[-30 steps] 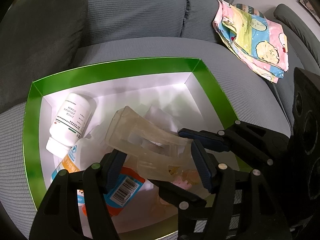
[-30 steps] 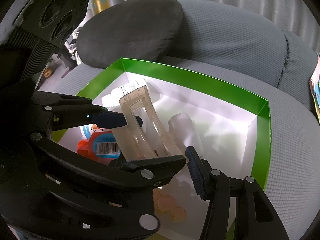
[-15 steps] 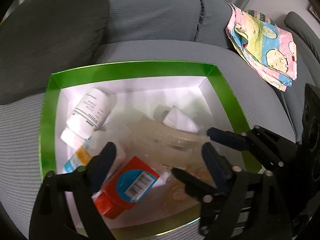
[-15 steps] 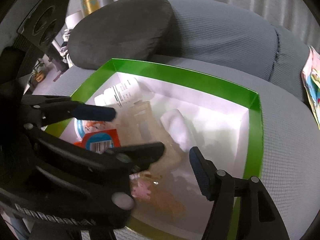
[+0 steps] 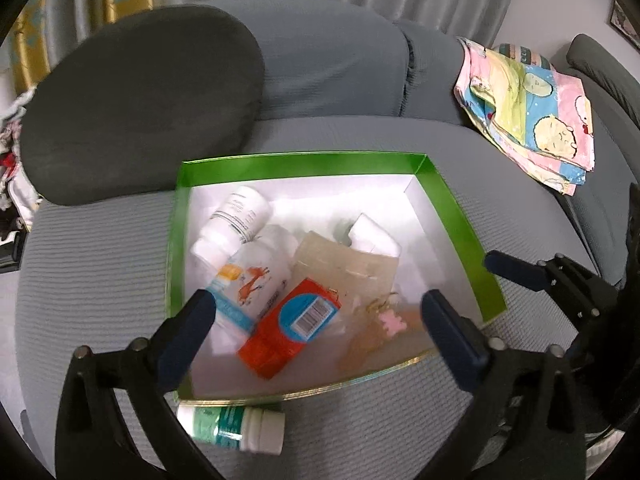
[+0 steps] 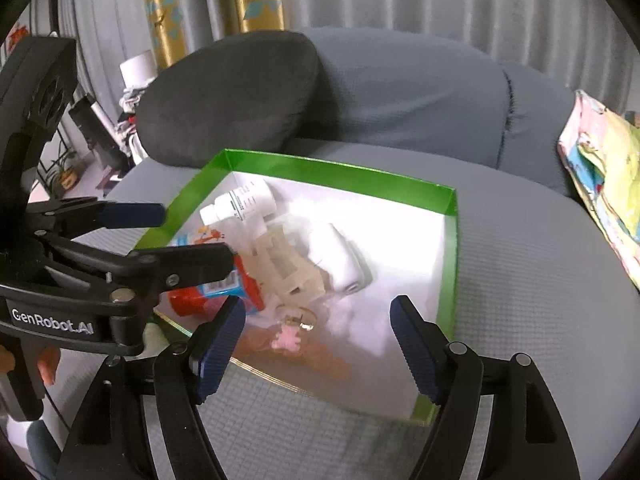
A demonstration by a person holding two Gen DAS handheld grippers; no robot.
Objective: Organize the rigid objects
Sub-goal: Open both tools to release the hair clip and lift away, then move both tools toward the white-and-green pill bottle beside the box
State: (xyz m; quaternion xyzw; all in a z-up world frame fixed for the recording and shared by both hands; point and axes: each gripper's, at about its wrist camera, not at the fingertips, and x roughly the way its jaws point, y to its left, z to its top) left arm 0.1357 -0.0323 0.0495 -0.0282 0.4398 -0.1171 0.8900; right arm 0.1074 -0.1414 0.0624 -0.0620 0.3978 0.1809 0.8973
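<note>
A: Clear hair claw (image 5: pixel 352 276) is lying inside the green box (image 5: pixel 452 216), touching the red carton (image 5: pixel 292 328).

B: Left gripper (image 5: pixel 316 320), right gripper (image 6: pixel 316 344) are both hovering above the box, spread wide, holding nothing. Green-labelled bottle (image 5: pixel 236 428) is lying just outside the box.

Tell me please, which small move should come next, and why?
Probably lower the left gripper toward the small green-and-white bottle lying on the grey sofa seat, just outside the near edge of the green-rimmed white box. Both grippers are open and empty, and the other rigid items already lie inside the box.
</note>
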